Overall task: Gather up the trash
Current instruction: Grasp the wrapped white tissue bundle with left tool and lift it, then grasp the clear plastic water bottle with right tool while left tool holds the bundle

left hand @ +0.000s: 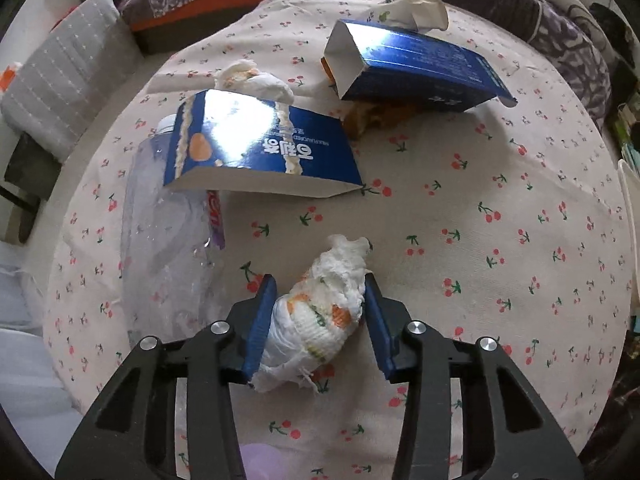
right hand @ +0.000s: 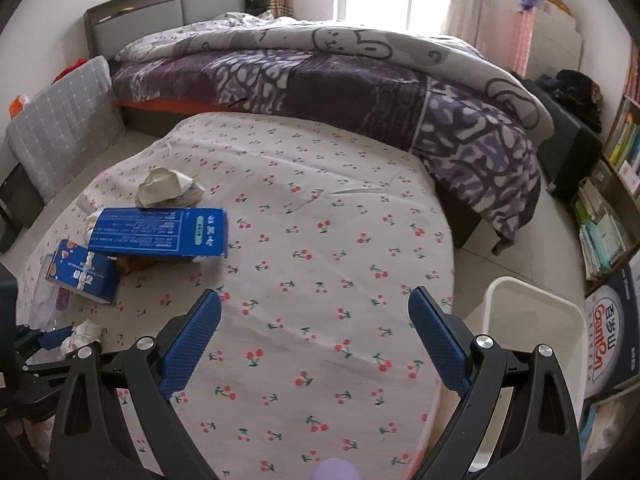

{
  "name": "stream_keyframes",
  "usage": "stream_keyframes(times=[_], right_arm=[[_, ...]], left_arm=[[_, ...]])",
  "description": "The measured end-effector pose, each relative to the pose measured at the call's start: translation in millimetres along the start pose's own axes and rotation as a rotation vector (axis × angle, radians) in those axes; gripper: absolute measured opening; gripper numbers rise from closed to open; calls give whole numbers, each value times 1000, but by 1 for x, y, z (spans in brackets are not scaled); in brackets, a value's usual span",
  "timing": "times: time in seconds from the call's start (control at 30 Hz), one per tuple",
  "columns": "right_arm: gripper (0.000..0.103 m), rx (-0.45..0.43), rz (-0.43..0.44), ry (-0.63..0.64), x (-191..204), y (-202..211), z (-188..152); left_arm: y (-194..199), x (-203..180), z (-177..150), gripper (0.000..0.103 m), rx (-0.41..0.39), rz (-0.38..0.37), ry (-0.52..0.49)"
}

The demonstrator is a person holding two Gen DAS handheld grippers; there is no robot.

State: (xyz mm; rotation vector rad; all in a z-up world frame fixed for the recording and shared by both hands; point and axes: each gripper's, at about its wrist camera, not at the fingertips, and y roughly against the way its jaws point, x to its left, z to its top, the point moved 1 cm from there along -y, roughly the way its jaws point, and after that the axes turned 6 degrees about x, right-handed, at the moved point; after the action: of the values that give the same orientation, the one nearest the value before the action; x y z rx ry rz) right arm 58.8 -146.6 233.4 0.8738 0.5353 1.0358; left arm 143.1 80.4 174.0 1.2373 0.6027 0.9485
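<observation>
A crumpled white tissue wad with orange and green print lies on the cherry-print tablecloth. My left gripper is shut on it, one blue pad against each side. The right wrist view shows that gripper and the wad at the far left. Further back lie a flattened blue carton, an open blue box, a second tissue wad, crumpled paper and a clear plastic bottle. My right gripper hangs open over bare cloth, holding nothing.
A white bin stands on the floor off the table's right edge. A bed with a purple quilt runs behind the table. A bookshelf is at the right, a grey cushion at the left.
</observation>
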Motion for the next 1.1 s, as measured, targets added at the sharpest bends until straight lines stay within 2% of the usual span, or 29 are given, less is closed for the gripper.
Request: stream_keyframes(times=[0.17, 0.3, 0.4, 0.5, 0.57, 0.67, 0.8, 0.87, 1.0, 1.1], right_arm=[[92, 8, 51, 36, 21, -2, -2], [92, 44, 116, 53, 46, -7, -3], [92, 100, 197, 54, 78, -11, -5], [92, 149, 268, 35, 112, -13, -10], [92, 194, 317, 24, 145, -15, -13], [92, 237, 346, 40, 188, -19, -16], [92, 307, 336, 81, 243, -35, -19], [92, 324, 321, 88, 258, -42, -19], [92, 312, 285, 124, 285, -50, -17], [92, 310, 246, 206, 304, -59, -18]], left_arm=[[35, 11, -12, 39, -80, -52, 54], [95, 42, -13, 39, -213, -130, 184], [130, 67, -17, 39, -297, -114, 269], [158, 91, -19, 39, -366, -57, 348], [173, 105, -25, 40, -394, -31, 387], [187, 127, -31, 40, -418, -12, 447], [197, 146, -39, 40, -438, -25, 499], [200, 155, -40, 40, -448, -14, 513], [204, 164, -43, 40, -465, -14, 533], [206, 178, -50, 40, -474, 0, 559]])
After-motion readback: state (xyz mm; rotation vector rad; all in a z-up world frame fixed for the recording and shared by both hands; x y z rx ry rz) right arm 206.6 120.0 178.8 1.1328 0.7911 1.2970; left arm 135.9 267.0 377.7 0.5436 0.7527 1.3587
